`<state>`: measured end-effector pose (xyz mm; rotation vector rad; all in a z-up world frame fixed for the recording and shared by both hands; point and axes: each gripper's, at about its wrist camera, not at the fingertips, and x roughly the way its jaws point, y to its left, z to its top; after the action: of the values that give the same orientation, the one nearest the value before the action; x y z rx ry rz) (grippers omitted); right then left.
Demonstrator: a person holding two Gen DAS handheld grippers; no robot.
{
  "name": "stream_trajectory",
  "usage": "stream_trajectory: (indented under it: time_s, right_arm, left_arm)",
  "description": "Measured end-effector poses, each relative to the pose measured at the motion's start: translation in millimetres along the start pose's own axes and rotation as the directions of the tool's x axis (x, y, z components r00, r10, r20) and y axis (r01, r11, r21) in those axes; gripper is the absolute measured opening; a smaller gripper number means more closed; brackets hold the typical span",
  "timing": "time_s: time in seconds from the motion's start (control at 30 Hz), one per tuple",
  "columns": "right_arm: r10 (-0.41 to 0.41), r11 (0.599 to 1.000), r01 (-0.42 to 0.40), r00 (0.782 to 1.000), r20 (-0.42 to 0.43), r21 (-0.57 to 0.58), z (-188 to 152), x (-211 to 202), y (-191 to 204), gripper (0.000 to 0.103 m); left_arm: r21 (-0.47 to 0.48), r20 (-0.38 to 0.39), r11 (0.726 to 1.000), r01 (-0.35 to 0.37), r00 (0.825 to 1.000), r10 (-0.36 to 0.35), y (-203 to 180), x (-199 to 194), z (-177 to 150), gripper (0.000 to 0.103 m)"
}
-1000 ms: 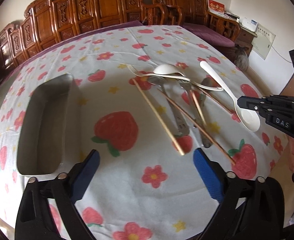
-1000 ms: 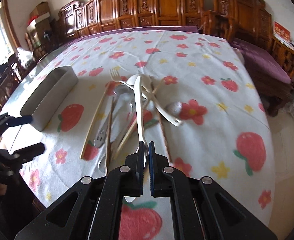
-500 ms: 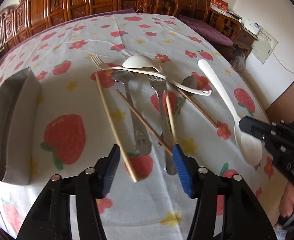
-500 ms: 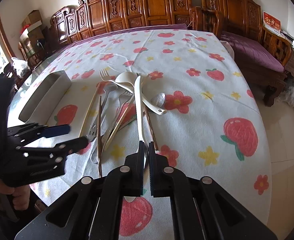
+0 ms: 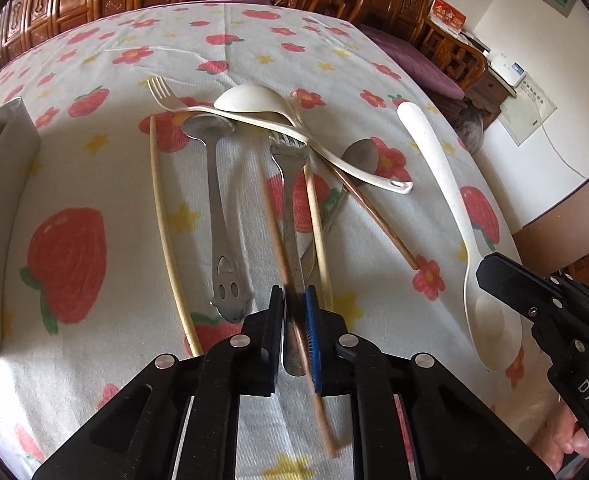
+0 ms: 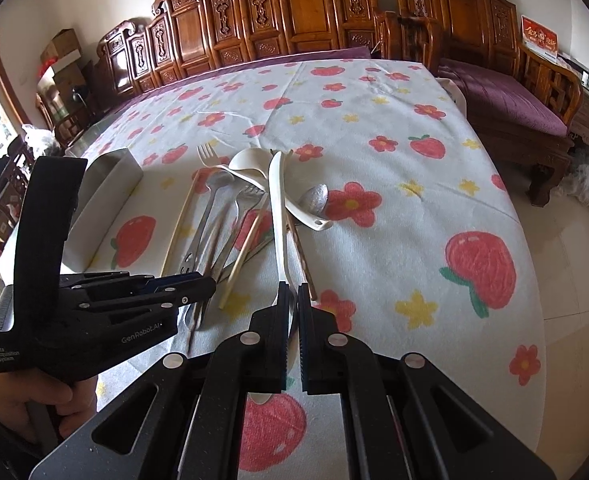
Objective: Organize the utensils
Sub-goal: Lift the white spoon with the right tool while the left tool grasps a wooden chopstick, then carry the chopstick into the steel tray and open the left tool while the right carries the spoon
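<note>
A pile of utensils lies mid-table: a white ladle (image 5: 250, 98), a white fork (image 5: 162, 92), a steel spoon (image 5: 214, 184), a steel fork (image 5: 290, 184), pale chopsticks (image 5: 162, 216) and brown chopsticks (image 5: 374, 216). My left gripper (image 5: 294, 300) is shut on a brown chopstick (image 5: 274, 224), blurred with motion; it also shows in the right wrist view (image 6: 210, 284). My right gripper (image 6: 292, 292) is shut on the long white spoon (image 6: 276, 200), held by its bowl end (image 5: 494, 320), handle pointing away.
A steel tray (image 6: 110, 176) stands on the left of the table, seen also at the left edge of the left wrist view (image 5: 6, 132). Carved wooden chairs (image 6: 294, 12) line the far side. The table's right edge drops to the floor (image 6: 566, 272).
My left gripper moved forward to the utensil pile and shut on a brown chopstick. My right gripper kept hold of the white spoon.
</note>
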<state>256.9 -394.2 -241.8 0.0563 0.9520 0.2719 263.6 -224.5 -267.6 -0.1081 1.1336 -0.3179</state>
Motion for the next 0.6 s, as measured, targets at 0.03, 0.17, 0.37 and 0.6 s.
stream_trajectory:
  time_s: [0.03, 0.17, 0.37, 0.6]
  right_arm:
    - [0.0, 1.0, 0.0, 1.0, -0.001, -0.004, -0.3, 0.3, 1.4, 0.005]
    - [-0.002, 1.0, 0.002, 1.0, -0.006, -0.016, -0.2, 1.3, 6.5, 0.005]
    - [-0.004, 0.999, 0.004, 1.0, -0.006, -0.039, 1.5, -0.8, 15.7, 0.005]
    - [0.006, 0.998, -0.006, 1.0, -0.003, -0.066, 8.6, -3.7, 37.6, 0.005]
  left_arm:
    - [-0.007, -0.003, 1.0, -0.004, 1.0, 0.004, 1.9, -0.9, -0.2, 0.006]
    - [-0.008, -0.004, 1.0, -0.003, 1.0, 0.003, 7.9, -5.4, -1.9, 0.005]
    - [-0.004, 0.022, 1.0, -0.006, 1.0, 0.006, 17.9, -20.6, -2.7, 0.005]
    - [0.033, 0.084, 0.999, -0.032, 0.996, 0.029, 29.1, -52.9, 2.1, 0.005]
